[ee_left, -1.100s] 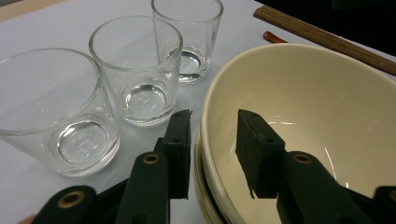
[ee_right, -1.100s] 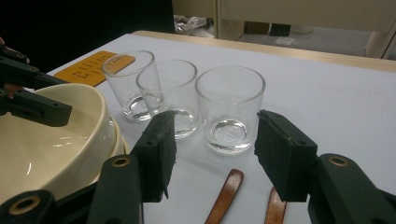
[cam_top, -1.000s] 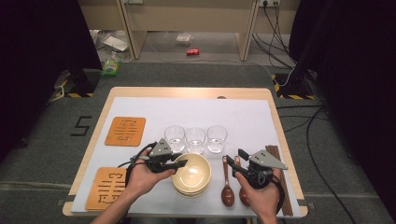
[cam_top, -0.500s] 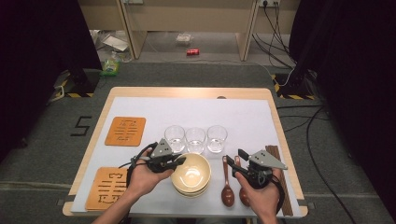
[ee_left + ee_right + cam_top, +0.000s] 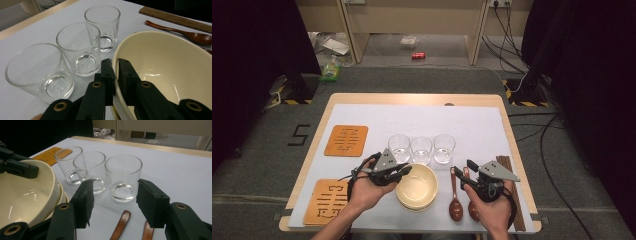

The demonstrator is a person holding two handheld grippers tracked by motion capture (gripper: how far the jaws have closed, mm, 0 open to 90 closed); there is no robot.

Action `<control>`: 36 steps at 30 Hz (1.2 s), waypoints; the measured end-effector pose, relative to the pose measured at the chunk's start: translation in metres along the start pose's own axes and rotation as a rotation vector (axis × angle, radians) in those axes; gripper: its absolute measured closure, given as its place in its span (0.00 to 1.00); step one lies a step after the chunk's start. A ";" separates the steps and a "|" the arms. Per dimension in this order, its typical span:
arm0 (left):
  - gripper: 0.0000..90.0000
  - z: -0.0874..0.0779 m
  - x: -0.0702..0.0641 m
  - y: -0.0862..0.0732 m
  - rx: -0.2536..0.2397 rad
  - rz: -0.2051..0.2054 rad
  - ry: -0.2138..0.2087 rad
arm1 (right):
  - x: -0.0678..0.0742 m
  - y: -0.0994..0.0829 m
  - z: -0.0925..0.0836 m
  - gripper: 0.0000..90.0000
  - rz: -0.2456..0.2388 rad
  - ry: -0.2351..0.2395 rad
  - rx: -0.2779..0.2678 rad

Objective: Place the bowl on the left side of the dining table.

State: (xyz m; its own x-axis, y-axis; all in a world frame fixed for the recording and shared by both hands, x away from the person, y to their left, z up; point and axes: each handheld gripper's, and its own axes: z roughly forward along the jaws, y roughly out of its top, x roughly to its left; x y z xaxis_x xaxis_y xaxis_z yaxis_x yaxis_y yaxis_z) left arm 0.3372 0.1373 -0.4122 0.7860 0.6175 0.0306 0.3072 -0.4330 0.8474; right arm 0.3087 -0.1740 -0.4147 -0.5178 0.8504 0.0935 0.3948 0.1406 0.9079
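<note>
- The left gripper (image 5: pixel 404 171) sits at the left rim of the top cream bowl (image 5: pixel 418 184), and its jaws have just been closing with that rim between them.
- In the left gripper view, the left gripper (image 5: pixel 115 68) has 1 jaw outside the bowl (image 5: pixel 172 72) wall and 1 inside, both pads pressed on the rim, so it pinches the bowl.
- That bowl rests on at least 1 more bowl of the same colour; the stack stands on the white table cover (image 5: pixel 472 125), near the front edge, just in front of the 3 glasses.
- The 3 empty glasses (image 5: pixel 421 149) stand in a row, close together, behind the bowls.
- The right gripper (image 5: pixel 461 172) hovers over the handles of the 2 wooden spoons (image 5: pixel 456 197), which lie side by side just right of the bowls.
- In the right gripper view, the right gripper (image 5: pixel 113 200) has its jaws spread wide with nothing between the pads; the spoon handles (image 5: pixel 121 225) lie on the cover below them.
- A dark slatted strip (image 5: pixel 512 200) lies along the right edge of the table.
- 2 orange mats (image 5: pixel 346 140) lie at the left, 1 behind the other.
</note>
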 end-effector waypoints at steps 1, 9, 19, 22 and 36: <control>0.92 0.000 0.000 0.000 0.000 0.000 0.000 | 0.000 0.000 0.000 0.53 0.000 0.000 0.000; 0.91 -0.007 -0.006 0.001 -0.066 0.047 0.045 | 0.000 0.000 0.000 0.53 0.002 0.000 0.000; 0.92 -0.020 -0.004 0.009 -0.160 0.038 0.078 | -0.002 0.000 -0.001 0.53 0.008 -0.005 -0.007; 0.92 -0.023 -0.004 0.011 -0.176 0.039 0.075 | -0.002 0.000 -0.001 0.53 0.009 -0.004 -0.006; 0.92 -0.035 0.006 0.017 -0.195 0.020 0.088 | -0.002 -0.001 0.000 0.53 0.009 -0.004 -0.005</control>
State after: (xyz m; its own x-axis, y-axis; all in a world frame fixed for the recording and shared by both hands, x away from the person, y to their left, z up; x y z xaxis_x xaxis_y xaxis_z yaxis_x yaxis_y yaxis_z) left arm 0.3280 0.1564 -0.3787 0.7386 0.6685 0.0872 0.1759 -0.3159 0.9323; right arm 0.3096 -0.1758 -0.4154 -0.5110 0.8537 0.1003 0.3961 0.1303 0.9089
